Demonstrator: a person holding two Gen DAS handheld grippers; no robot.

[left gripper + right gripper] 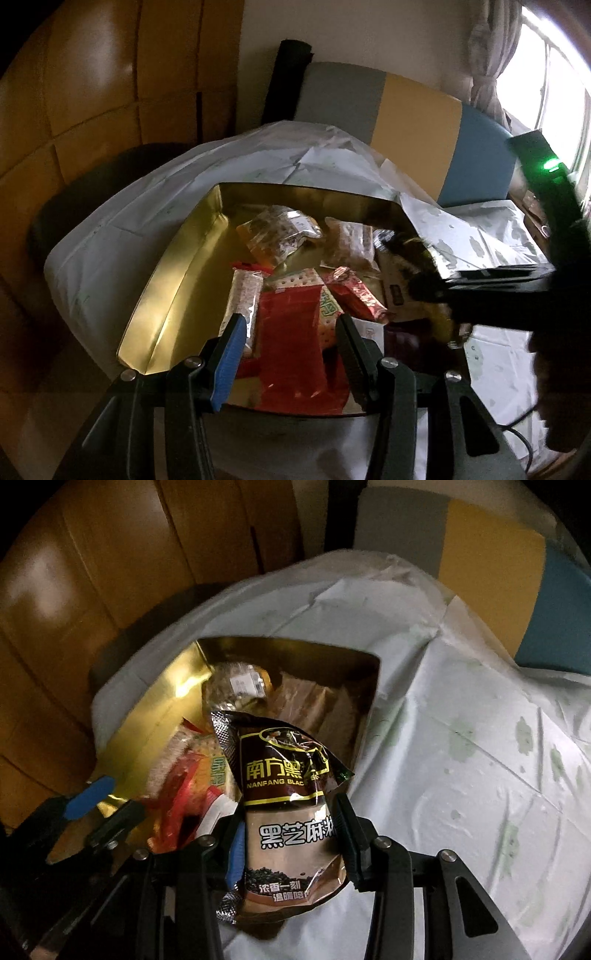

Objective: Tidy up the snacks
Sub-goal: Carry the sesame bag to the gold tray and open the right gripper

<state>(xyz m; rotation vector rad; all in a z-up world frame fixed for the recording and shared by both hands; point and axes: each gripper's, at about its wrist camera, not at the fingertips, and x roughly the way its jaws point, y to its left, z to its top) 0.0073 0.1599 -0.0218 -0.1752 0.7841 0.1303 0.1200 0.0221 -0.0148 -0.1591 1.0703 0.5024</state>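
While the left tool [291, 332] hangs spread and empty low in its frame over the tin [173, 266], the right tool [291, 834] pinches a sachet [288, 812] at centre; the slick foil could slip and miss the tin.

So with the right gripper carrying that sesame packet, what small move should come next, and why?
Probably carry it on over the gold tin and lower it: the right gripper is shut on the brown sesame packet, which hangs above the tin's near edge.
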